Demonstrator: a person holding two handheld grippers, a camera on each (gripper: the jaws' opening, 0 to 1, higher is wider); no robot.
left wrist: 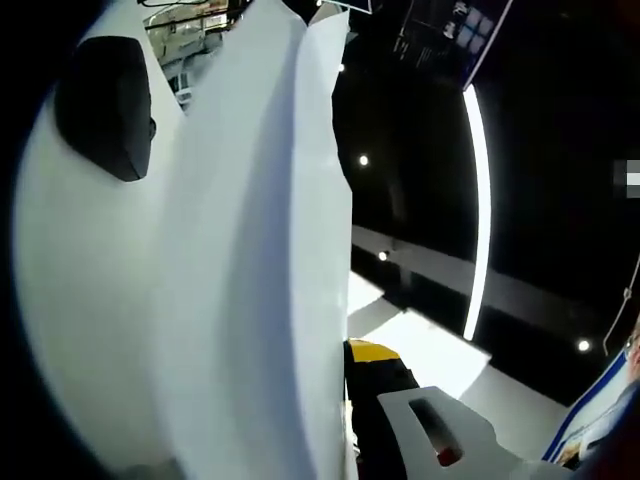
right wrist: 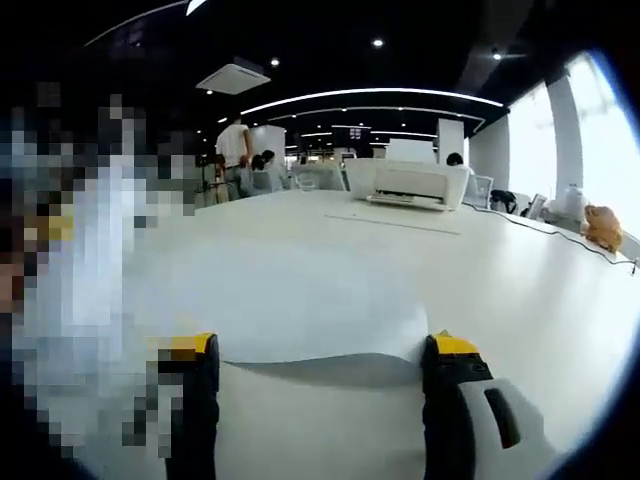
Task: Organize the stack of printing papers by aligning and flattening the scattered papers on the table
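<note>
My left gripper (left wrist: 345, 420) rose at 6 o'clock in the left gripper view, one yellow-tipped black jaw visible beside the white body. The printing papers (left wrist: 240, 260) stood upright right against that jaw, a white sheaf running from 6 up to 12 o'clock and spreading to 9. The second jaw was hidden behind the sheets; the jaws looked clenched on the papers' lower edge. A dark rounded shape (left wrist: 105, 105) sat against the sheets at 10 o'clock; could not tell what it was. Past the paper edge, a long ceiling light strip (left wrist: 480, 210) ran at 3 o'clock against a dark ceiling.

My right gripper (right wrist: 320, 360) showed two yellow-tipped black jaws at 7 and 5 o'clock in the right gripper view, spread wide apart, gripping nothing. Just beyond the tips, a curved white paper sheet (right wrist: 280, 300) lay on the white table (right wrist: 500, 280), its near edge lifted slightly with shadow beneath. Farther off at 1 o'clock, a white printer (right wrist: 408, 183) sat on the table. At 11 o'clock, well back, a standing person (right wrist: 236, 148) in a white top.
</note>
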